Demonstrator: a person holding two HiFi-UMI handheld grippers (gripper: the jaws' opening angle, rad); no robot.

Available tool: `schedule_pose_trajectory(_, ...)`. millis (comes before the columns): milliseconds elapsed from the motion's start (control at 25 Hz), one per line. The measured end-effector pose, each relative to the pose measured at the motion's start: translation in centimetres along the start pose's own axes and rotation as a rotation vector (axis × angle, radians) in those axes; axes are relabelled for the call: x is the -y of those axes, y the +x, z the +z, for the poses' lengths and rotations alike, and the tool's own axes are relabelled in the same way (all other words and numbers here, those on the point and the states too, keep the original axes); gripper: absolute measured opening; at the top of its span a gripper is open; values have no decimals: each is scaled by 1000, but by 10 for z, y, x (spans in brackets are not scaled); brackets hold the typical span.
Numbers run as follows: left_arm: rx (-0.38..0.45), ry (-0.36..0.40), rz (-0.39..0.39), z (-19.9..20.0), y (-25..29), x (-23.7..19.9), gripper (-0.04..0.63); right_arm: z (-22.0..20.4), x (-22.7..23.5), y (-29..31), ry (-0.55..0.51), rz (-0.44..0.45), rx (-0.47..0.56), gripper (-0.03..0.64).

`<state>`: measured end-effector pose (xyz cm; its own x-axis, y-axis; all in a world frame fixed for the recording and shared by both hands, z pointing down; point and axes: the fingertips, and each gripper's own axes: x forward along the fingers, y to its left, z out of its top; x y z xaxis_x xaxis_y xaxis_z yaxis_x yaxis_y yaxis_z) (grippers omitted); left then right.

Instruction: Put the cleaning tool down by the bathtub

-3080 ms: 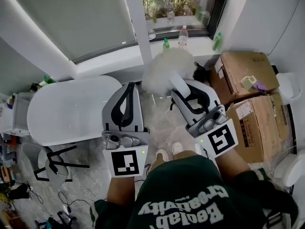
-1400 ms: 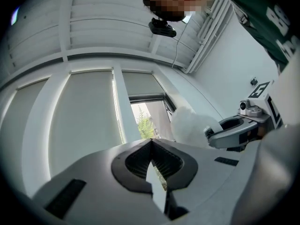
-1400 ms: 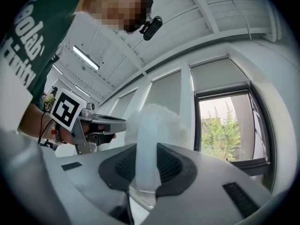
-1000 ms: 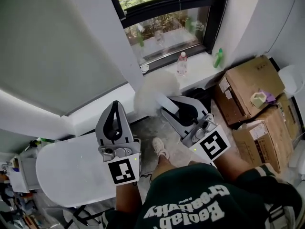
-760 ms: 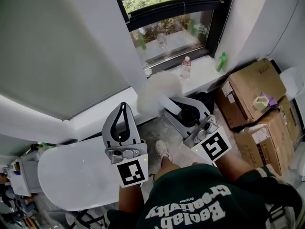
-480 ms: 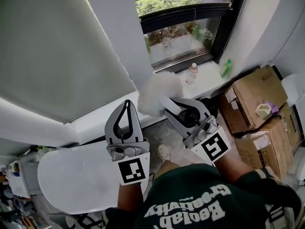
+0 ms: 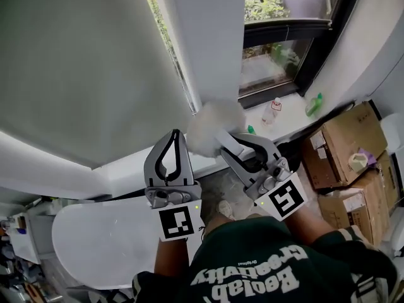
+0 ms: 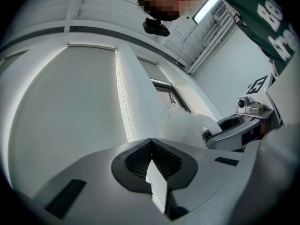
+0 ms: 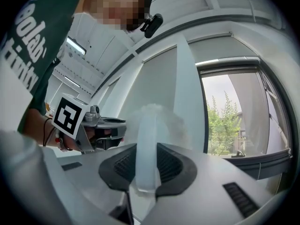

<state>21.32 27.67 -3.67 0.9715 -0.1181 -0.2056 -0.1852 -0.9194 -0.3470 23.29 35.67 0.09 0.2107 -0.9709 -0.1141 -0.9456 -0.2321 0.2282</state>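
Observation:
The cleaning tool is a fluffy white duster (image 7: 211, 128) on a white handle (image 7: 229, 143). My right gripper (image 7: 230, 145) is shut on that handle, and the fluffy head (image 9: 157, 118) sticks up past the jaws toward the window blind. In the right gripper view the handle (image 9: 146, 158) stands upright between the two pads. My left gripper (image 7: 172, 134) is shut and holds nothing, just left of the duster (image 8: 183, 125). The white bathtub (image 7: 95, 245) lies low at the left, below and behind both grippers.
A pale roller blind (image 7: 82, 62) fills the upper left, with a dark-framed window (image 7: 278, 49) to its right. A clear bottle (image 7: 275, 110) and a green spray bottle (image 7: 314, 104) stand on the sill. Cardboard boxes (image 7: 344, 137) are stacked at the right.
The view has tipped upward and both grippers have risen toward the blind. The bathtub has slid lower in the head view. The right gripper's hold on the duster is unchanged.

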Motion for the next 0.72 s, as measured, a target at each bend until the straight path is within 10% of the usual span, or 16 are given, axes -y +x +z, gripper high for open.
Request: schedule_pose_trajectory(720, -50, -3, 83, -46, 22, -64, 5, -20, -18, 67, 19, 123, 25, 95)
